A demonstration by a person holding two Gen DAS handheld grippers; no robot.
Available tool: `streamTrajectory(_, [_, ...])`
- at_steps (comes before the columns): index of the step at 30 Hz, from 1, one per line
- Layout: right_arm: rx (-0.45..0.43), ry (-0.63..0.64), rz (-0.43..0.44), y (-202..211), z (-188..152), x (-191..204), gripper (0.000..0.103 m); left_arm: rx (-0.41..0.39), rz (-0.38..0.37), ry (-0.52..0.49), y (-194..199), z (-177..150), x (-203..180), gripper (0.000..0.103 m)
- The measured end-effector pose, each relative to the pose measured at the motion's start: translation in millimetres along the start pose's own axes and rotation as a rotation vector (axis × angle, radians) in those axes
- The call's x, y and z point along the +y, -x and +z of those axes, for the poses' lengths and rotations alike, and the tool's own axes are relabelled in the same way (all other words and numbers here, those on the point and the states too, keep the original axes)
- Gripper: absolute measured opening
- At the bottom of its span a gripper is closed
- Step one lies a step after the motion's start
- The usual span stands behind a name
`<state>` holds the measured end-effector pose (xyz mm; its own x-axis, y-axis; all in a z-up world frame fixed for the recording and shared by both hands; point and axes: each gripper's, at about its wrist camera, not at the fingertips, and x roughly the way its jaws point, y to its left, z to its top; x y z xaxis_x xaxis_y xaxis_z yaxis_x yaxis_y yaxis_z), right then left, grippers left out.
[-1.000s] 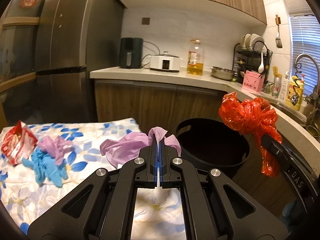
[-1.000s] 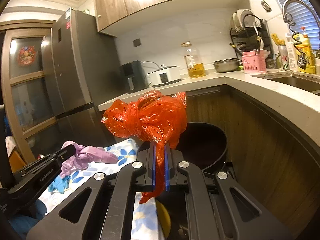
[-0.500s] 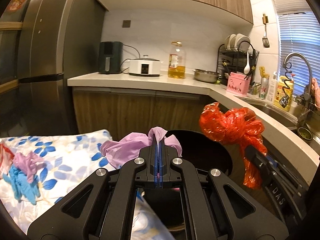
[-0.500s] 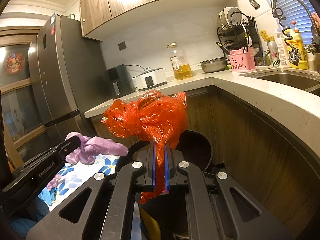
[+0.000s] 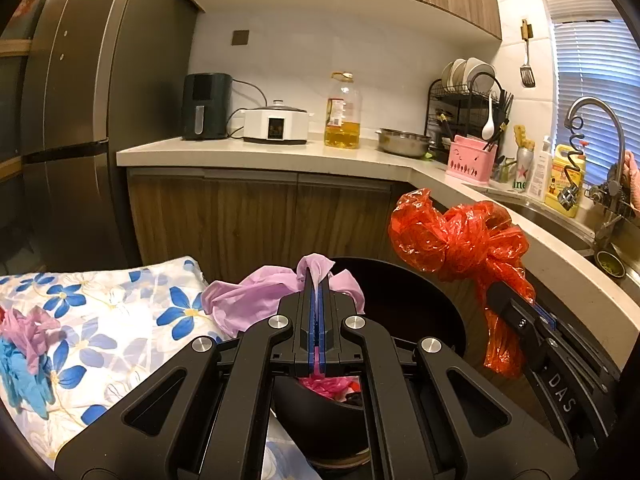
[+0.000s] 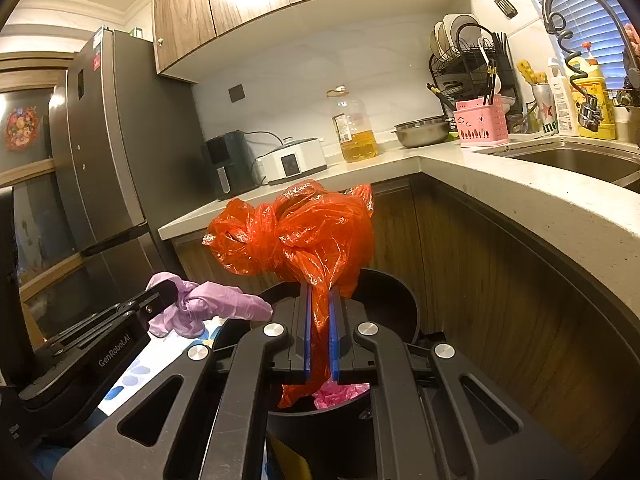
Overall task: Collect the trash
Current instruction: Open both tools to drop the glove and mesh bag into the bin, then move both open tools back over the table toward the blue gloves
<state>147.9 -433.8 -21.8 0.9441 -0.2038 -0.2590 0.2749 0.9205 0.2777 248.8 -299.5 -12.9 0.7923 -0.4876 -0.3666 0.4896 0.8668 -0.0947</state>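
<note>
One black bin (image 5: 424, 300) is standing open below the two grippers, with pink trash lying inside. One flowered cloth (image 5: 120, 300) is carrying one blue glove (image 5: 20, 376) and one purple glove (image 5: 30, 330). The right gripper (image 6: 319, 300) is pinching one red plastic bag (image 6: 304, 236) over the bin. The left gripper (image 5: 317, 284) is clamping fully on another purple glove (image 5: 256, 300) at the bin's rim.

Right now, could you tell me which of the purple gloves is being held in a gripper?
The pale purple glove clamped in the left gripper beside the black bin. The other purple glove lies crumpled on the floral cloth, atop blue gloves.
</note>
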Motion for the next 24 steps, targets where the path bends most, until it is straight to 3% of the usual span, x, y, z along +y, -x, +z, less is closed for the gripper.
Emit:
streamTrajectory(9, [0.005,0.004,-0.004,-15,4,0,0.012,0.014,-0.02,0.018,-15,-1,0,0.0])
streamTrajectory(15, [0.009,-0.004,-0.018,-23,4,-6,0.036,0.039,-0.043,0.02,-28,-5,0,0.001])
streamTrajectory(18, [0.012,-0.018,-0.025,-24,4,-12,0.039,0.061,-0.033,0.024,-35,-9,2,0.015])
streamTrajectory(20, [0.011,-0.02,-0.031,-24,4,-14,0.043,0.065,-0.029,0.038,-35,-10,6,0.043])
streamTrajectory(24, [0.016,-0.022,-0.041,-22,2,-15,0.05,0.049,-0.005,0.057,-31,-13,13,0.064])
